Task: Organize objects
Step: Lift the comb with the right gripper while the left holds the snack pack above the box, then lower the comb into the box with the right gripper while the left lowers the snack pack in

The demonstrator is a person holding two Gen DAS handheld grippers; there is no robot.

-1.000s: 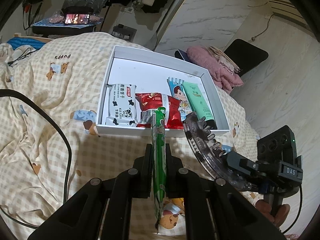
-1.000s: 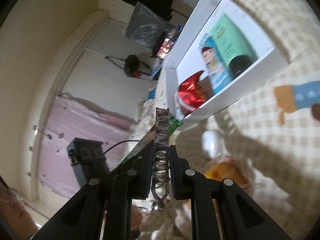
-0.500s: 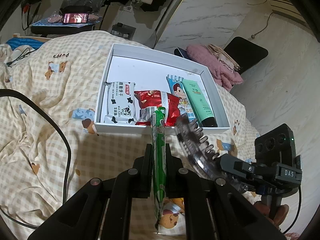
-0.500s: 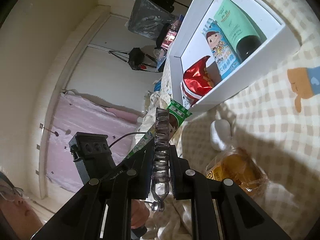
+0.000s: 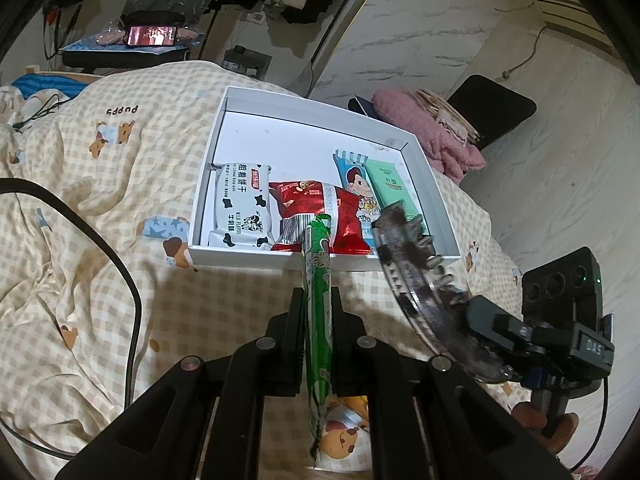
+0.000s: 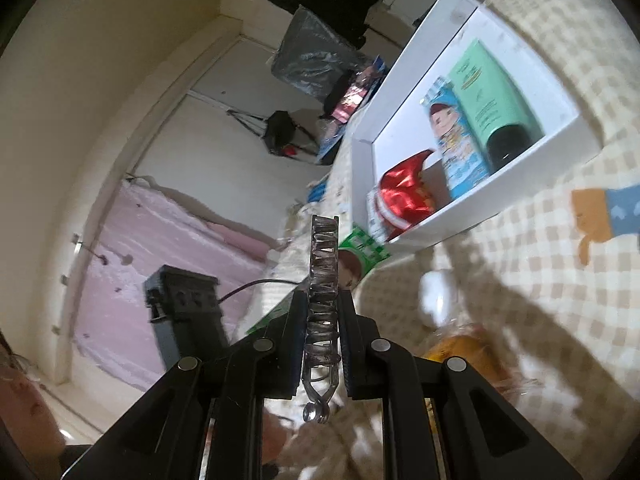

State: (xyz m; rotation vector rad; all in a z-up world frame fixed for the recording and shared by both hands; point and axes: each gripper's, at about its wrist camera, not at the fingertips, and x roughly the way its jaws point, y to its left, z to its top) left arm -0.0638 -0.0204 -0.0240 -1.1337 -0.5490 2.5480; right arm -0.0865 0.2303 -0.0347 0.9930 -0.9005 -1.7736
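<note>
My left gripper (image 5: 318,304) is shut on a long green snack packet (image 5: 318,280), whose tip reaches the near wall of the white box (image 5: 248,258). In the box lie a cow-print milk biscuit pack (image 5: 240,210), a red snack bag (image 5: 316,208), a blue cartoon packet (image 5: 358,184) and a green tube (image 5: 390,188). My right gripper (image 6: 323,308) is shut on a clear toothed hair claw clip (image 6: 323,276). That clip (image 5: 416,276) hangs over the box's near right corner in the left wrist view. The green packet (image 6: 360,256) shows behind the clip.
The box sits on a checked bedspread (image 5: 100,200) with bear prints. A black cable (image 5: 120,264) crosses it at the left. A small white object (image 6: 434,296) and an orange wrapped item (image 6: 468,350) lie on the bedspread near the right gripper. Pink fabric (image 5: 424,128) lies beyond the box.
The right gripper with the clip has shifted slightly and rolled a little; the clip's tip now lies over the box's near right corner. The left gripper and green packet have stayed put.
</note>
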